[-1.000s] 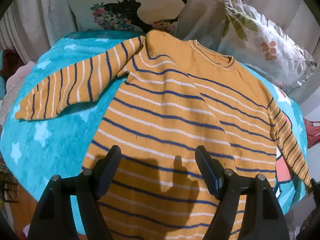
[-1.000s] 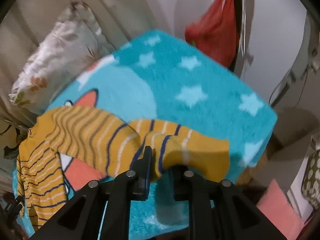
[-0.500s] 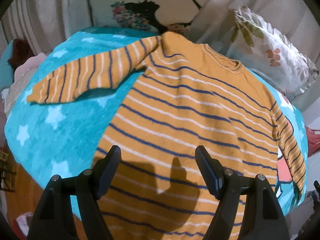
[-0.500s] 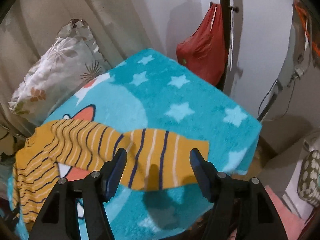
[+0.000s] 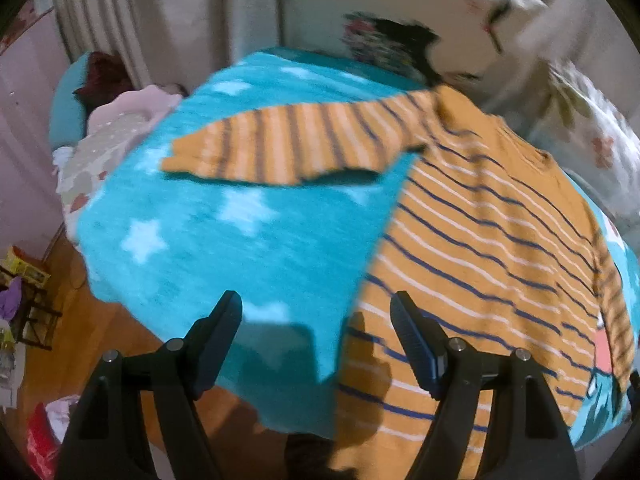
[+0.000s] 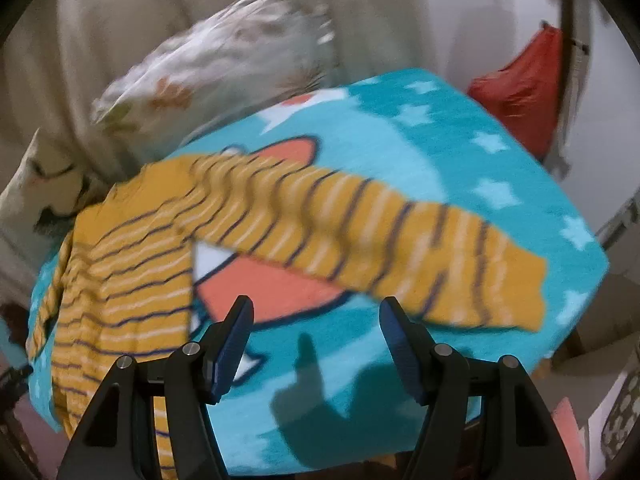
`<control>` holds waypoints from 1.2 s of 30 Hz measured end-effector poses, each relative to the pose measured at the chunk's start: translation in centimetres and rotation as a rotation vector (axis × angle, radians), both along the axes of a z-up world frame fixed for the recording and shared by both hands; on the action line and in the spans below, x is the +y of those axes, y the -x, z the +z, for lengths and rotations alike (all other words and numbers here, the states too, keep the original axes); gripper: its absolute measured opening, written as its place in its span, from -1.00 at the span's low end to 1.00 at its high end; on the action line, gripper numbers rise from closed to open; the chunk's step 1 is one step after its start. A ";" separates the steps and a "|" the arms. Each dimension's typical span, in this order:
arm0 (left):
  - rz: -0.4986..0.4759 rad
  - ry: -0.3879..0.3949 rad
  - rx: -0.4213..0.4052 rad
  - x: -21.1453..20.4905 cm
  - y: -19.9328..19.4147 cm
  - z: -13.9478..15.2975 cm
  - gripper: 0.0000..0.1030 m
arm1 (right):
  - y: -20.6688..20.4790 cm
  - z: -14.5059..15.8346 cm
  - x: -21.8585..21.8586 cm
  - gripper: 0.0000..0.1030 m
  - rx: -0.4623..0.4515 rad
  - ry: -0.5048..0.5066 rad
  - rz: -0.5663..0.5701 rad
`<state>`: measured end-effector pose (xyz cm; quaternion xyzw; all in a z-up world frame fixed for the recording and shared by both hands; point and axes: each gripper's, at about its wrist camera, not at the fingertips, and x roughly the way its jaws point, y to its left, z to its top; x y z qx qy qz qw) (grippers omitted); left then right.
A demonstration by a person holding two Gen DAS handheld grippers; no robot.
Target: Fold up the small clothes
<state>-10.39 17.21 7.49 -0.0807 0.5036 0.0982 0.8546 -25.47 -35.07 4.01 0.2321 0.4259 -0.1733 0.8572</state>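
Nearest to us in the left wrist view, our left gripper (image 5: pixel 316 314) stands with its jaws wide and nothing between them, black arms tipped with dark blue pads. Our right gripper (image 6: pixel 316 320) is likewise spread wide; its jaws have just been opening, and only bare blanket shows between them.

Below both lies a fleecy turquoise blanket (image 5: pixel 224 240) printed with pale stars, covering a raised surface whose edge drops off close to us. In the right wrist view the blanket also carries a coral and white cartoon shape (image 6: pixel 276 284) outlined in dark blue. Past the near edge on the left we see a wooden floor (image 5: pixel 100 332) with small clutter.

On the blanket the sweater (image 5: pixel 492 248) lies spread flat, a soft mustard-orange knit with thin navy and white stripes. Its long axis runs from the hem nearest us away to the collar, which points toward the pillows. Its left sleeve (image 5: pixel 288 148) stretches straight out sideways; its right sleeve (image 6: pixel 400 248) also reaches outward, cuff near the blanket's right edge, and looks wavy, though blur smears it.

Farther back, a floral pillow (image 6: pixel 224 64) and a cushion with a dark print (image 5: pixel 392 44) lean against pale curtains (image 5: pixel 160 20). A red bag (image 6: pixel 524 84) hangs by the wall at right.
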 end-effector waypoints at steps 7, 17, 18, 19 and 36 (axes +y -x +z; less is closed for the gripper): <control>0.115 0.104 -0.005 8.4 -4.2 -1.3 0.47 | -2.3 0.5 4.1 0.36 0.028 0.028 0.037; 0.099 0.267 0.022 14.9 -9.5 -6.3 0.49 | -6.9 1.9 10.3 0.36 0.065 0.076 -0.002; 0.086 0.278 0.023 15.0 -10.1 -6.4 0.49 | -7.4 2.1 11.2 0.36 0.065 0.079 0.001; 0.083 0.291 0.022 15.2 -10.6 -6.5 0.49 | -8.0 2.3 12.0 0.36 0.066 0.082 0.004; 0.115 0.070 -0.015 23.2 -13.7 -2.7 -0.80 | -11.3 2.4 17.7 0.36 0.106 0.126 -0.027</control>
